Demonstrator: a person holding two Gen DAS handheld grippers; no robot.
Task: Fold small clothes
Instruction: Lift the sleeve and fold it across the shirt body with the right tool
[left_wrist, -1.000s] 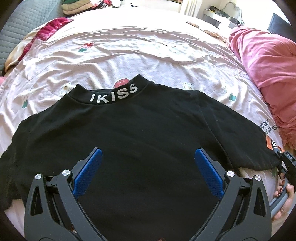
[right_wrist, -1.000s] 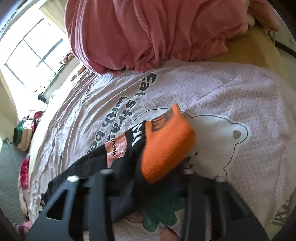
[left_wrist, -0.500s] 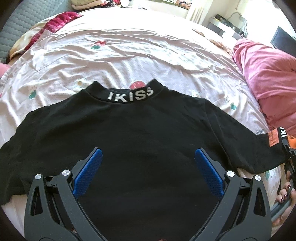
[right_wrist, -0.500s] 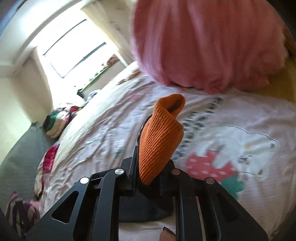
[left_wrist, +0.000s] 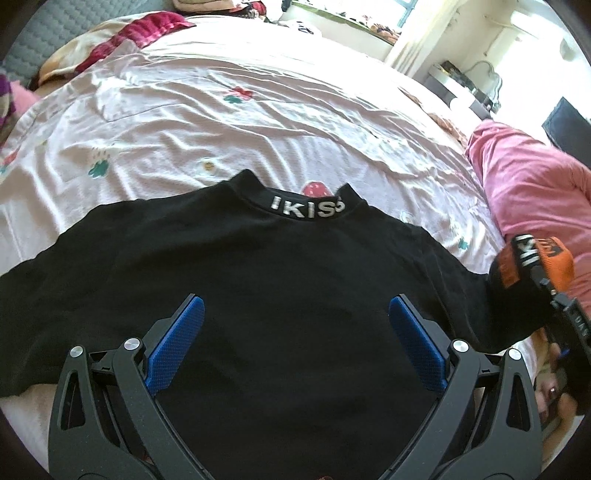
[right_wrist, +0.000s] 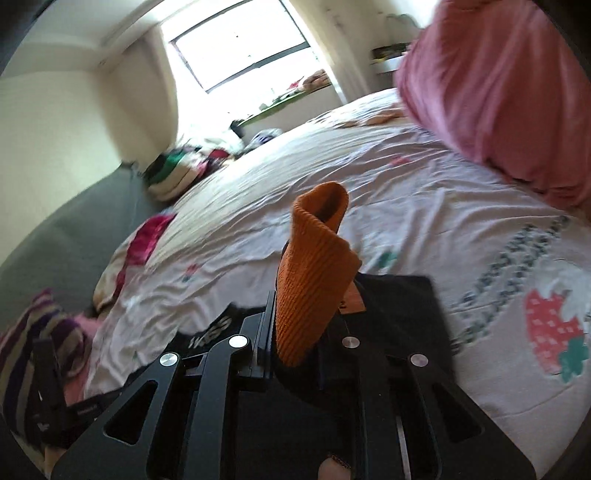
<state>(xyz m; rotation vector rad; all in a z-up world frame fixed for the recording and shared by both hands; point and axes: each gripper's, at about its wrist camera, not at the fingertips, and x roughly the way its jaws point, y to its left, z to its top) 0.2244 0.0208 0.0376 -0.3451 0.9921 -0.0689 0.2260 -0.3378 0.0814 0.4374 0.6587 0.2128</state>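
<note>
Left wrist view: black knit sweater with a white-lettered collar lies spread flat on the wrinkled pale pink printed bedsheet, collar at the far side, body filling the near half; left gripper hangs over the sweater's middle with its blue-padded fingers spread wide and nothing between them, same as a second ago, though collar and sleeves sit a little differently in frame now; the change is at the right edge, where the sleeve end with its orange ribbed cuff was lying flat on the sheet a second ago and is now lifted off it, bunched in the right gripper, with the person's hand on the handle just below; crumpled pink duvet sits far right, clear of the sweater. Right wrist view: the orange cuff stands upright out of the right gripper, whose jaws are pinched tight on the black fabric at its base; they have just been closing further on it; a second ago the cuff lay sideways low over the sheet, now the bed falls away below and the black sleeve trails down behind; stack of folded clothes far left by the window. My read: sleeve grasp is done and secure, so the inward sleeve fold has started; next is carrying the cuff left across the sweater body; left gripper is free to pin the body or take the other sleeve.
</note>
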